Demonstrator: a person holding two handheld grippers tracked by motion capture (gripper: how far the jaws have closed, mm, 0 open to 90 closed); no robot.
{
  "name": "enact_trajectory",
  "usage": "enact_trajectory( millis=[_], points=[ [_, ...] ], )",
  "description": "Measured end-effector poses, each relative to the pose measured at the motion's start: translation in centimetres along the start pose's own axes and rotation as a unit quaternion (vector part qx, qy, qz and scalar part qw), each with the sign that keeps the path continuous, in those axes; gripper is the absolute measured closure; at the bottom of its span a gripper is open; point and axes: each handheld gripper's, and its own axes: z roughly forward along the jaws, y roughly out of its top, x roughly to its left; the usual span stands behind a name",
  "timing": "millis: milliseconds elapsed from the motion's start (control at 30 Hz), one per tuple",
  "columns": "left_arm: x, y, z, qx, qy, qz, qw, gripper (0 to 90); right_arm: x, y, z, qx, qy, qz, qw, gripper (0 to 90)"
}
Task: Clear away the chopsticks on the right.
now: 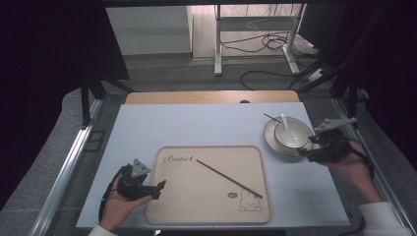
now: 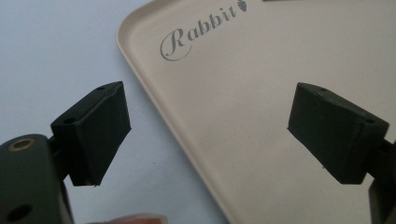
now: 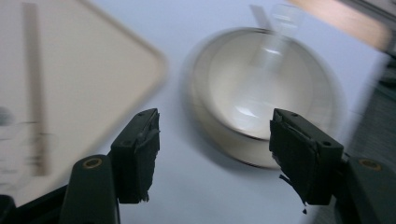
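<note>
**Both grippers spread, one at the tray, one at the bowl**

The left gripper (image 1: 158,189) rests at the tray's (image 1: 162,206) near-left corner, jaws spread across its rim with nothing between them, probably placed to steady or lift it. A single chopstick (image 1: 229,179) lies slantwise on the tray. The right gripper (image 1: 311,149) sits just beside the bowl (image 1: 275,142), jaws apart and empty, aimed at its near rim as if to grasp it. A spoon (image 1: 287,129) lies inside the bowl, with a second dark stick (image 1: 272,118) leaning on its far rim
</note>
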Motion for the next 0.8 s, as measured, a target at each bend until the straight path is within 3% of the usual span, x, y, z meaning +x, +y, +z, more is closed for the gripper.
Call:
enact_trajectory(
  millis=[33,167,267,333,367,400,800],
  points=[
    [0.0,0.0,0.0,0.000,-0.001,0.000,1.0000,13.1,-2.4,-0.3,-0.2,0.004,-0.021,0.016,0.9997,33.8],
    [0.0,0.0,0.1,0.000,-0.001,-0.003,1.0000,13.1,-6.2,-0.9,0.4,0.021,-0.025,0.039,0.9987,39.1],
    [0.0,0.0,0.1,0.001,0.000,-0.004,1.0000,13.1,-8.2,-1.2,1.6,0.054,-0.022,0.042,0.9974,42.9],
    [0.1,0.0,0.2,0.001,0.000,-0.005,1.0000,13.1,-9.2,-1.4,2.8,0.081,-0.021,0.033,0.9959,45.5],
    [0.1,0.0,0.2,0.001,0.000,-0.005,1.0000,13.1,-9.2,-1.4,2.8,0.081,-0.021,0.033,0.9959,45.5],
    [0.1,0.0,0.2,0.002,0.001,-0.005,1.0000,13.1,-9.9,-1.5,3.8,0.103,-0.022,0.030,0.9940,47.2],
    [0.4,-0.2,0.3,0.005,0.001,-0.007,1.0000,13.3,-12.1,-2.6,8.2,0.166,0.005,0.030,0.9857,59.4]
  ],
)
